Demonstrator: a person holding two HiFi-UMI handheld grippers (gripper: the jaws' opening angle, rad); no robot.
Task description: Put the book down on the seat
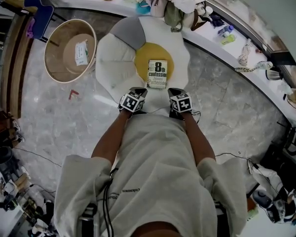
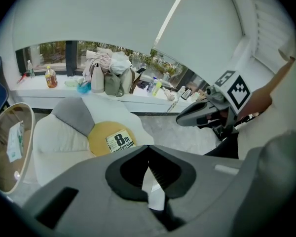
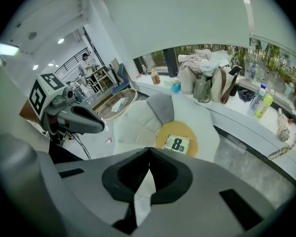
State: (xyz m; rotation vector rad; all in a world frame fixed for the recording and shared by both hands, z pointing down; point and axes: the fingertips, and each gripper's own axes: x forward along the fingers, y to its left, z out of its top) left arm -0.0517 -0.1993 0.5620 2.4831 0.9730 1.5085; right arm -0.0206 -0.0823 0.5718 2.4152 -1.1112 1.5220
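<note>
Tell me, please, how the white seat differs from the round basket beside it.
The seat is white with a yellow centre and a lobed outline; the basket is tan with a plain round rim. The seat carries the book on its yellow centre; the basket holds a white packet. Both sit side by side on the marbled floor.

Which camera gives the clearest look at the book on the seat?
The head view: the book lies whole and flat on the seat's yellow centre, with its title readable. Both gripper views show it smaller and at a slant, with its lower part hidden.
</note>
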